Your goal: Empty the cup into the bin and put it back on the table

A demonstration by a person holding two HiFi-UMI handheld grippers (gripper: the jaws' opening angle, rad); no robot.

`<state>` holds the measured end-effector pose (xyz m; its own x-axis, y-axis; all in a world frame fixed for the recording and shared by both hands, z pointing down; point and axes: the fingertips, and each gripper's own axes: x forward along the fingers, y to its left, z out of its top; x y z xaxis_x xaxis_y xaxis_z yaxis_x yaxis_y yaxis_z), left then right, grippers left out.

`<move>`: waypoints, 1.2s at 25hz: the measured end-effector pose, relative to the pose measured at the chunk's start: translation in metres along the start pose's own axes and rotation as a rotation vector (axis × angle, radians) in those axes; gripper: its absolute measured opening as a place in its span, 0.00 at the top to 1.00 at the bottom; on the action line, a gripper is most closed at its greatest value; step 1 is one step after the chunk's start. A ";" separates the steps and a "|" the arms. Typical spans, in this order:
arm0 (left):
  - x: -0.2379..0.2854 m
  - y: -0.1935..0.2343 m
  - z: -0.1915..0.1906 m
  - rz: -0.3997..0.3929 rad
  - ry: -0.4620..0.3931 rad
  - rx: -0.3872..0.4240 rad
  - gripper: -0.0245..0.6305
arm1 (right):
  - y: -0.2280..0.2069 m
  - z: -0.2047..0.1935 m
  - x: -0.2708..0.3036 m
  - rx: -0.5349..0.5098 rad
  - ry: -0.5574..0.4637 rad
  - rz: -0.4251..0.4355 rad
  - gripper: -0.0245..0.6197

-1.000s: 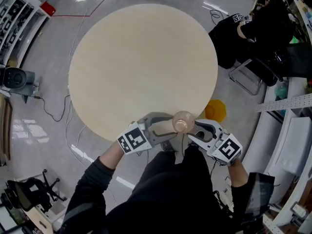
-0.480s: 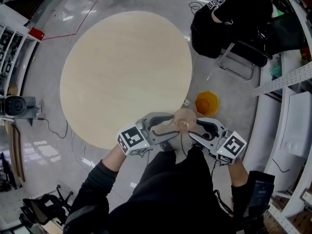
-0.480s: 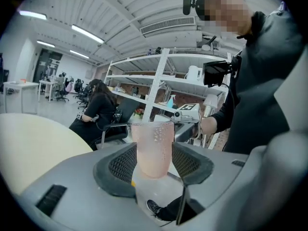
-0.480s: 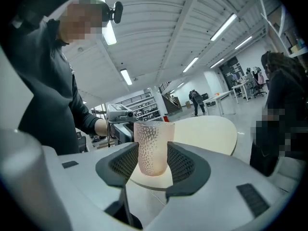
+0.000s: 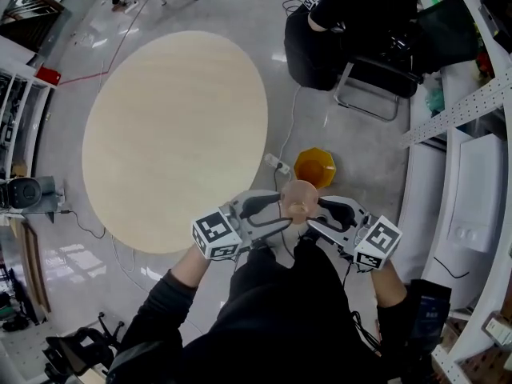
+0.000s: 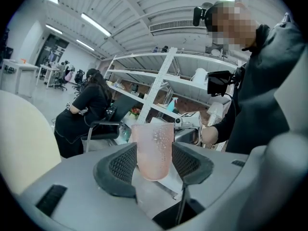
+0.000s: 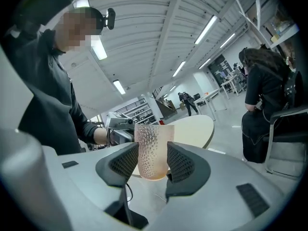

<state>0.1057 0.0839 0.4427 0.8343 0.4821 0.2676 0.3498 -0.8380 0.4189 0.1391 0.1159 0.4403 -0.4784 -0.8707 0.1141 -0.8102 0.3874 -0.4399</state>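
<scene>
Off the table's (image 5: 172, 134) right edge, above the grey floor (image 5: 364, 154), the cup (image 5: 300, 197) hangs in the air, pinched from both sides. From above, its mouth covers the near rim of the orange bin (image 5: 314, 166), so I cannot tell how the two line up in height, and the cup's inside is only a pale blur; whether anything is in it is not clear. The holder's body hides the floor below the grippers. A seated person (image 5: 352, 14) on a chair (image 5: 364, 94) is cut off at the top edge. A white power strip (image 5: 277, 164) lies just beside the bin.

The left gripper (image 5: 282, 208) has its ribbed pads pressed on the cup's lower wall, one on each side, and the right gripper (image 5: 314, 216) clamps it the same way from the opposite side.

Seen close, the cup (image 6: 154, 150) is translucent and pinkish, and it stands upright between the left gripper's (image 6: 154, 163) pads. From the right gripper (image 7: 151, 166), the cup (image 7: 154, 150) shows a dimpled, pebbled wall, a straight rim and a slight taper toward the base.
</scene>
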 end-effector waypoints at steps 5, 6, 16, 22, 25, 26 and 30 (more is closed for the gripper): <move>0.044 0.006 -0.001 -0.005 0.003 -0.051 0.60 | -0.032 -0.008 -0.032 0.087 -0.031 -0.012 0.67; 0.051 0.008 -0.002 -0.006 0.001 -0.065 0.60 | -0.038 -0.010 -0.037 0.106 -0.039 -0.014 0.67; 0.090 0.055 -0.032 -0.044 0.026 -0.241 0.60 | -0.094 -0.046 -0.039 0.288 -0.093 -0.096 0.67; 0.110 0.091 -0.065 -0.044 0.060 -0.313 0.60 | -0.132 -0.083 -0.033 0.400 -0.128 -0.160 0.67; 0.121 0.107 -0.082 -0.035 0.061 -0.364 0.60 | -0.150 -0.101 -0.031 0.454 -0.138 -0.177 0.67; 0.124 0.110 -0.088 -0.033 0.062 -0.384 0.60 | -0.154 -0.106 -0.031 0.469 -0.140 -0.181 0.67; 0.132 0.122 -0.108 -0.027 0.070 -0.444 0.60 | -0.166 -0.125 -0.029 0.519 -0.139 -0.195 0.67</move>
<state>0.2122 0.0732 0.6224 0.7913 0.5312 0.3029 0.1416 -0.6411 0.7543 0.2453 0.1148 0.6217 -0.2587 -0.9566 0.1342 -0.5894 0.0463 -0.8065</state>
